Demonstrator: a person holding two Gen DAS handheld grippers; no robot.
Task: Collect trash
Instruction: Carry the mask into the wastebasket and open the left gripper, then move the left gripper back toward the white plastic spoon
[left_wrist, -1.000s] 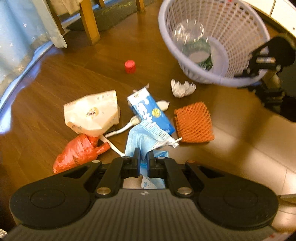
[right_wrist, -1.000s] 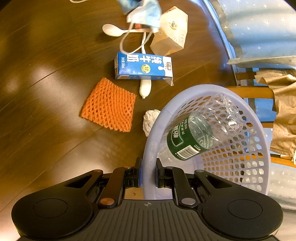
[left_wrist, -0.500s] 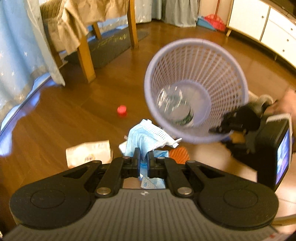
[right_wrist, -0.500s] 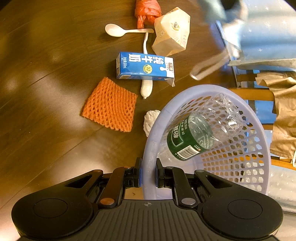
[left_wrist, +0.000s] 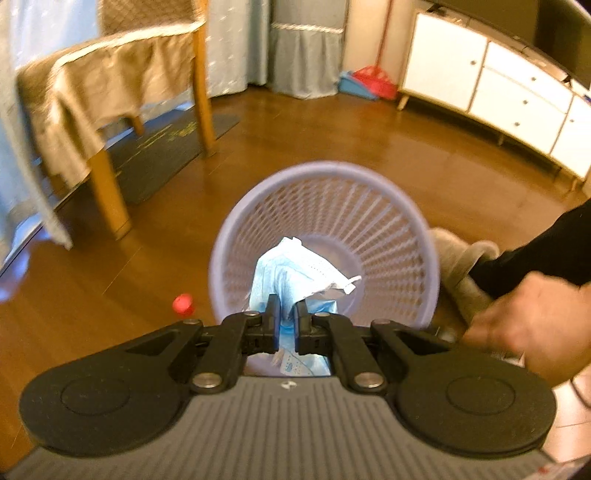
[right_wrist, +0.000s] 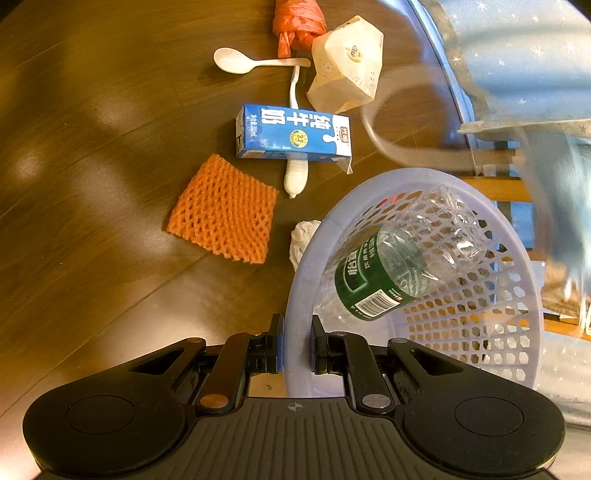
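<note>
The blue milk carton (right_wrist: 293, 133) on the floor carries white Chinese characters and a round badge reading "32"; the green-labelled plastic bottle (right_wrist: 391, 275) in the lavender basket (right_wrist: 480, 347) shows a barcode. The right gripper (right_wrist: 296, 343) is clamped on the basket's rim. Only the left wrist view shows the left gripper (left_wrist: 285, 323) pinching a blue face mask (left_wrist: 291, 273) before the basket's mouth, a red cap (left_wrist: 183, 304), and the person's hand (left_wrist: 532, 325).

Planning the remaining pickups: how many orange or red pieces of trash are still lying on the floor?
3: an orange foam net beside the milk carton, a tied orange plastic bag past the spoon, and a red bottle cap left of the basket. Others may be hidden.
</note>
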